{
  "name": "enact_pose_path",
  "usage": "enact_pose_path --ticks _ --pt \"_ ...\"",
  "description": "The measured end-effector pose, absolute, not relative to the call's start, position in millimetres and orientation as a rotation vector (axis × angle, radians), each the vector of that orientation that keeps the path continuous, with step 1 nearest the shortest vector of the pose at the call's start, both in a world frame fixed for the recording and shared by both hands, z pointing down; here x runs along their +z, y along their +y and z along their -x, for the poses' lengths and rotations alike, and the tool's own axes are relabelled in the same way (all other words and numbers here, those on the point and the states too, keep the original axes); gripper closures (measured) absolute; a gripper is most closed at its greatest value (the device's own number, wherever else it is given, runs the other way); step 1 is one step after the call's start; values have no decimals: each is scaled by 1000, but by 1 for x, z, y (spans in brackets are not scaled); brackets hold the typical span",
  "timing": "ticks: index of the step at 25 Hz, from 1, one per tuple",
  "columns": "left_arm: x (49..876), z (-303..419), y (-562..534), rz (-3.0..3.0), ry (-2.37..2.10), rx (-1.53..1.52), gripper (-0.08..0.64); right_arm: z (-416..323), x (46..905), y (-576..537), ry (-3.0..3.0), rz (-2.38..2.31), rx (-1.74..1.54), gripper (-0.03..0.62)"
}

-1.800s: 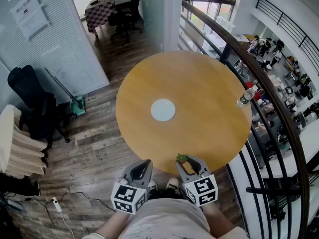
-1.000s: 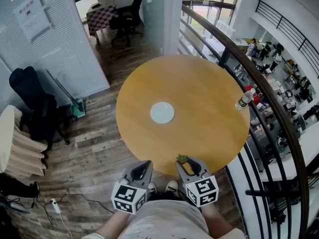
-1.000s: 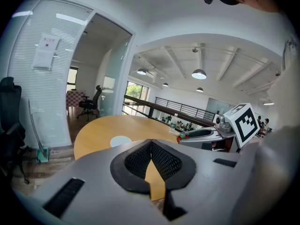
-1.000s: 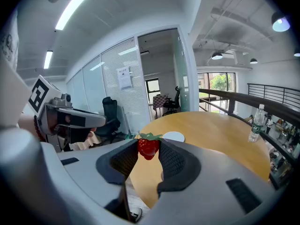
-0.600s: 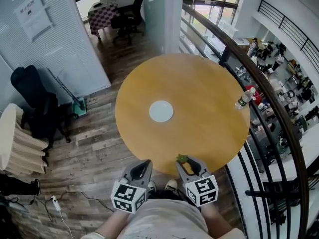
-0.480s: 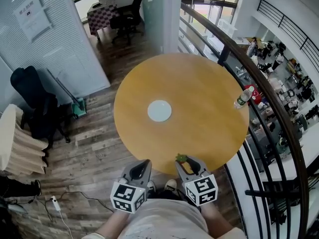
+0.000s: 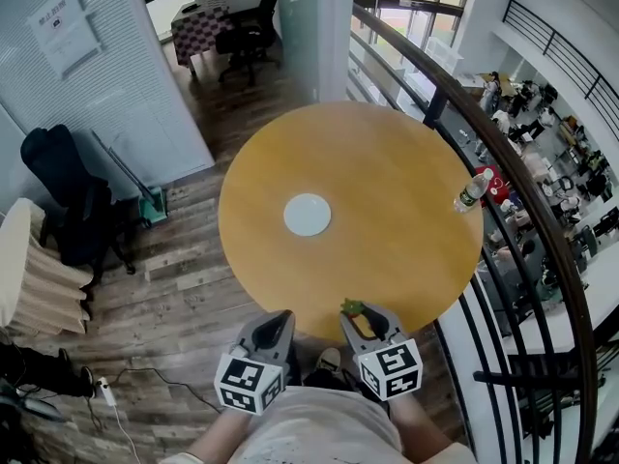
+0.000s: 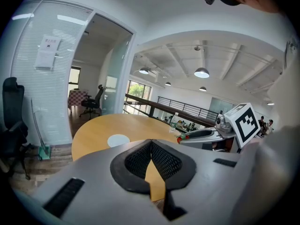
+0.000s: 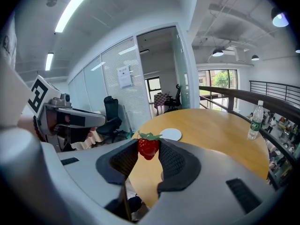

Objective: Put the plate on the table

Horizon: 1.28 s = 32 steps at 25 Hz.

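Little new: small round white plate point(image 7: 308, 215) already on round wooden desk point(image 7: 406, 259). Left tongs point(image 7: 279, 318) clenched empty, right tongs point(image 7: 360, 313) grasping red strawberry point(image 9: 148, 147).

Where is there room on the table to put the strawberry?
Almost anywhere: the round table is bare between the white plate in its middle and the near edge, and between plate and water bottle at the right edge. Nowhere is crowded.

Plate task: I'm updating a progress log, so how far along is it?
Done: the plate lies flat near the middle of the table. In hand: the right gripper is shut on a strawberry; the left gripper is shut and empty. Left: apparently nothing for the plate; the strawberry is not yet set down.
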State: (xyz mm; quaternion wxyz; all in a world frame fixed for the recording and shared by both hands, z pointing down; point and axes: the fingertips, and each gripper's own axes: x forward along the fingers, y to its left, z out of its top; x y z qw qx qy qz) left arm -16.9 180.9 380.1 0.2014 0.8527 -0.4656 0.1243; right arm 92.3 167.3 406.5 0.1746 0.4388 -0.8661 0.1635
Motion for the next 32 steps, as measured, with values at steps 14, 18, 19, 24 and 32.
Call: enact_pose_path --ticks 14,18,19,24,32 --pt "388 61 109 -2416 -1198 349 537 -53 411 106 -2397 -1338 501 445" --pt "395 80 76 -2431 -1160 358 537 -37 420 77 -2364 -1380 519 445" --pt "397 84 67 -2438 -1151 362 537 -34 422 69 -2356 -1391 523 445" --pt "404 99 31 -2463 -1080 368 537 -21 421 40 -2304 -1451 535 445" --pt "405 89 1 -2506 -928 369 537 -35 407 21 -2205 -1571 531 445"
